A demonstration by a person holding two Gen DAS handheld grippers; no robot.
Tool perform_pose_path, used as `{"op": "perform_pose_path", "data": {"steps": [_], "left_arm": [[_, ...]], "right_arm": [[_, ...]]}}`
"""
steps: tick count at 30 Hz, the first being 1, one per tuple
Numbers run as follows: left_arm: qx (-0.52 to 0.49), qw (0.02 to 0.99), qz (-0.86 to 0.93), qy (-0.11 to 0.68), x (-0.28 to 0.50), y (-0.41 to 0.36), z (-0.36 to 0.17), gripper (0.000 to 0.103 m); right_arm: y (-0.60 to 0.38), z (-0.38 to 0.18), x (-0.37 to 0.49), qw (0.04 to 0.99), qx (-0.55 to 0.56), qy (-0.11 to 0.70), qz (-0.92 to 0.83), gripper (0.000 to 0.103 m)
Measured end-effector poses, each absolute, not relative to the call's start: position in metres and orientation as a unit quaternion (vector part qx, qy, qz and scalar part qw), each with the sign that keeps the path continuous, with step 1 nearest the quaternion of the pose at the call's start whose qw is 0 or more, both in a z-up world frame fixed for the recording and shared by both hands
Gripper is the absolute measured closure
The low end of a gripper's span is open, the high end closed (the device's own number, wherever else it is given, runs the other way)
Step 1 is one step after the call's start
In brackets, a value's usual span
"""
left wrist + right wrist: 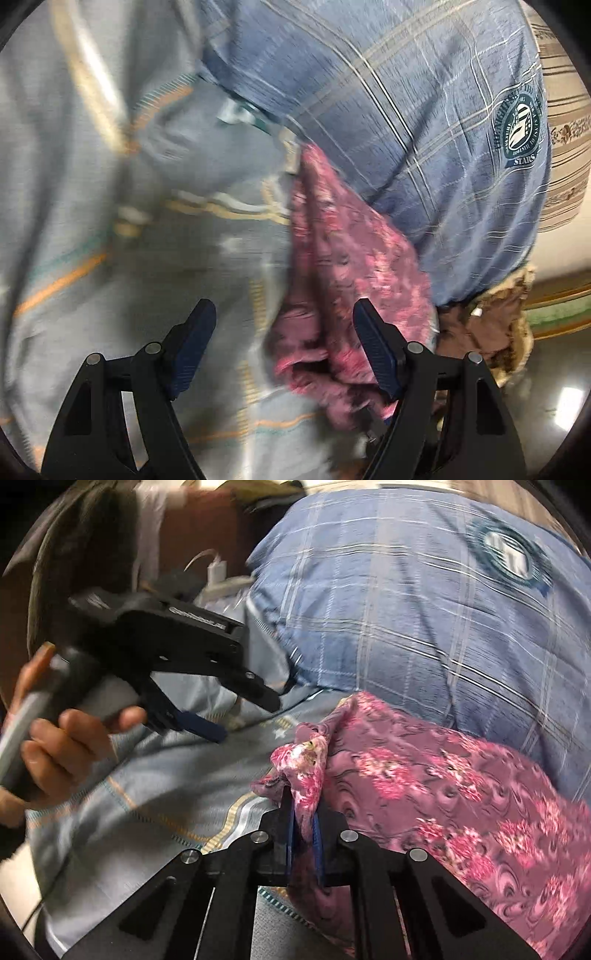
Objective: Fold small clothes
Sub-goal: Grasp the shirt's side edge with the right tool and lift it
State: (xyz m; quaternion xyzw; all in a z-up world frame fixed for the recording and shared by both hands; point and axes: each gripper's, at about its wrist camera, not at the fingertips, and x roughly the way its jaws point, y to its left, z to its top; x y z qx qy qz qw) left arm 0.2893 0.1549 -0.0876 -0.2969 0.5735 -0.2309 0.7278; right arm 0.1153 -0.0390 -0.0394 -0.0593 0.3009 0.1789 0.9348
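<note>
While the left gripper (207, 716) hung wide-jawed and empty over the pale striped bedsheet (122, 812), the right gripper (304, 830) had its jaws clamped on a bunched corner of the pink floral garment (443, 775), which lay crumpled against the blue plaid pillow (406, 609). By my judgement folding had barely begun; no crease was made.

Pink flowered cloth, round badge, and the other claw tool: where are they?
pink flowered cloth (443, 775), right wrist view, its spread middle
round badge (519, 129), left wrist view, crest centre
left gripper (242, 716), right wrist view, between its tips
</note>
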Motion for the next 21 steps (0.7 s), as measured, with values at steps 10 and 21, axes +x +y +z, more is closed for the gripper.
{"op": "perform_pose_path", "data": {"steps": [10, 21], "left_arm": [[-0.274, 0.684, -0.269, 0.620, 0.323, 0.090, -0.105, 0.026], [-0.211, 0.742, -0.254, 0.583, 0.314, 0.066, -0.072, 0.088]], "right_arm": [[-0.055, -0.043, 0.116, 0.929, -0.006, 0.311, 0.200, 0.095], [-0.077, -0.046, 0.118, 0.924, 0.038, 0.310, 0.221, 0.095]]}}
